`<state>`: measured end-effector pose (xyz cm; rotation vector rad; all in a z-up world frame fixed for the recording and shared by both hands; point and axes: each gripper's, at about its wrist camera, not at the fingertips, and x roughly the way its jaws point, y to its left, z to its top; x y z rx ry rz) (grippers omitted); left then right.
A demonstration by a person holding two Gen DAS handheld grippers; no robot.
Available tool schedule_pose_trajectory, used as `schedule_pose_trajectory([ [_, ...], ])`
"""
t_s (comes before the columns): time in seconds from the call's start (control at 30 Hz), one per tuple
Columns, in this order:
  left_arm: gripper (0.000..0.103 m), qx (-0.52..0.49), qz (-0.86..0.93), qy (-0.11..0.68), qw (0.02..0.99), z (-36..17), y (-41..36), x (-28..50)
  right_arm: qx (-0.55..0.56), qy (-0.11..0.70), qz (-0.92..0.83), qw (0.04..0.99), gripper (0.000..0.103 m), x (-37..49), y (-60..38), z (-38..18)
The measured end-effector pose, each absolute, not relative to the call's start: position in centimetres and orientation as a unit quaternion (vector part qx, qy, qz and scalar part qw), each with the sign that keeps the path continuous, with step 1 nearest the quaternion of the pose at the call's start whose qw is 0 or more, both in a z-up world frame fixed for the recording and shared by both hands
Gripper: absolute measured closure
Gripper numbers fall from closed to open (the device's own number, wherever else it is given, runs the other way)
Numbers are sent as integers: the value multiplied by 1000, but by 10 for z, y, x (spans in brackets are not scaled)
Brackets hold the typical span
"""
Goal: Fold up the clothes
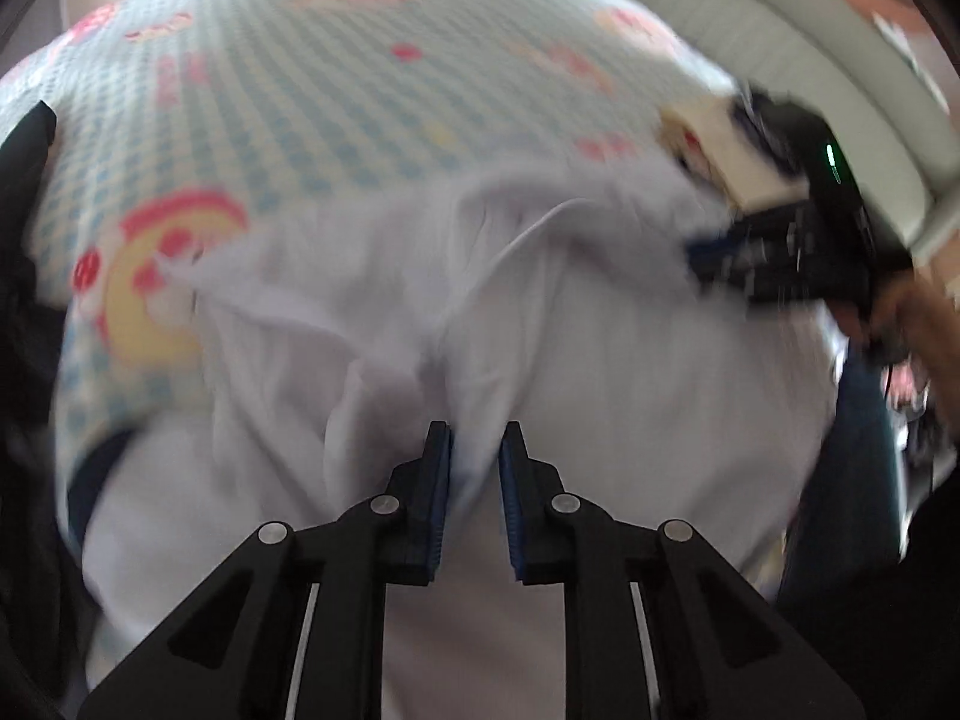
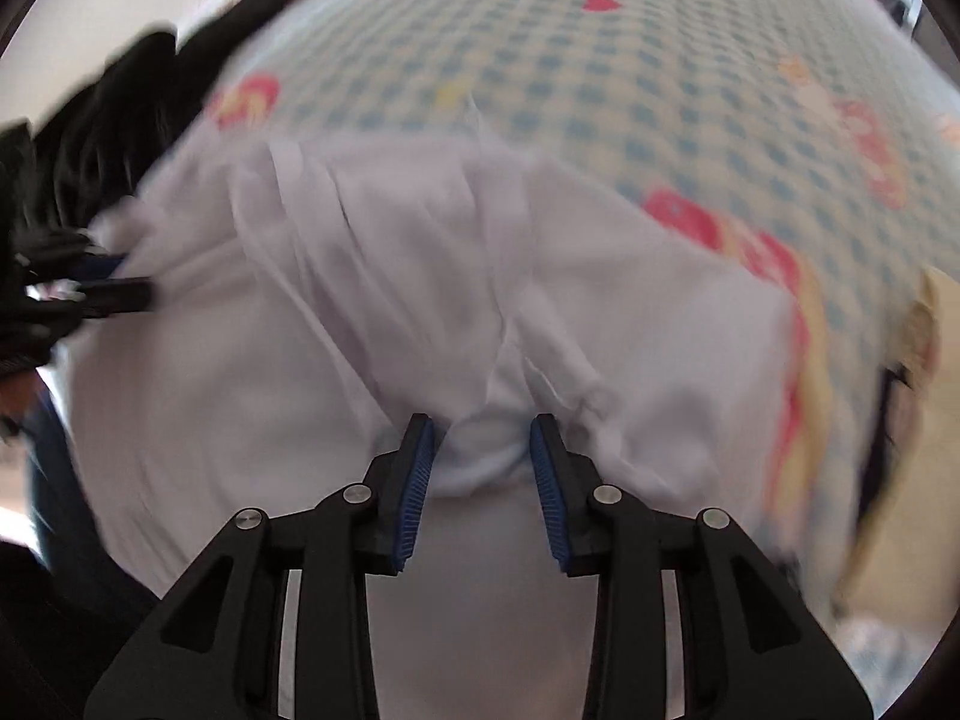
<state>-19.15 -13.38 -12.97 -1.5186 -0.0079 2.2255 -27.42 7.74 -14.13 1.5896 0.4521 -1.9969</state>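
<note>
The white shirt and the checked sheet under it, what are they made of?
The white shirt looks like thin, matte woven cloth, perhaps cotton: it bunches into soft creases. The checked sheet seems printed cotton-like fabric, flat and unshiny. Blur hides the weave of both.

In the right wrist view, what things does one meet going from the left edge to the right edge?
Black garment → left gripper → white garment → checked bedsheet → tan object, too blurred to identify.
</note>
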Motion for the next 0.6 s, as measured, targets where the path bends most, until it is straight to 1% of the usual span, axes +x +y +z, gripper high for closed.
schedule_pose_trajectory([
  [0.1, 85, -556, 803, 2, 212, -128, -144, -174, 590, 183, -754, 222, 69, -264, 108, -137],
  [0.17, 82, -543, 812, -39, 212, -123, -157, -169, 590, 165, -763, 205, 69, -264, 124, -129],
  [0.2, 75, -531, 821, -63, 200, -119, -166, -170, 583, 153, -771, 206, 69, -265, 126, -123],
  [0.23, 71, -519, 829, -87, 187, -116, -174, -171, 576, 141, -778, 208, 69, -266, 128, -116],
  [0.27, 60, -511, 836, -106, 171, -114, -180, -172, 568, 129, -785, 209, 69, -267, 129, -109],
  [0.3, 53, -506, 841, -123, 150, -114, -186, -174, 563, 118, -790, 213, 67, -268, 129, -105],
  [0.33, 53, -508, 842, -123, 134, -117, -186, -175, 561, 110, -790, 222, 62, -269, 126, -103],
  [0.4, 53, -513, 844, -123, 103, -122, -187, -179, 570, 105, -782, 230, 56, -272, 118, -109],
  [0.47, 53, -507, 852, -113, 64, -122, -193, -174, 586, 130, -771, 214, 56, -274, 111, -126],
  [0.53, 53, -501, 859, -102, 25, -122, -199, -169, 589, 146, -769, 200, 58, -274, 112, -136],
  [0.57, 53, -498, 862, -96, 5, -122, -203, -166, 587, 145, -772, 196, 58, -274, 116, -138],
  [0.6, 53, -496, 861, -111, 2, -122, -210, -163, 583, 134, -777, 194, 58, -274, 122, -135],
])
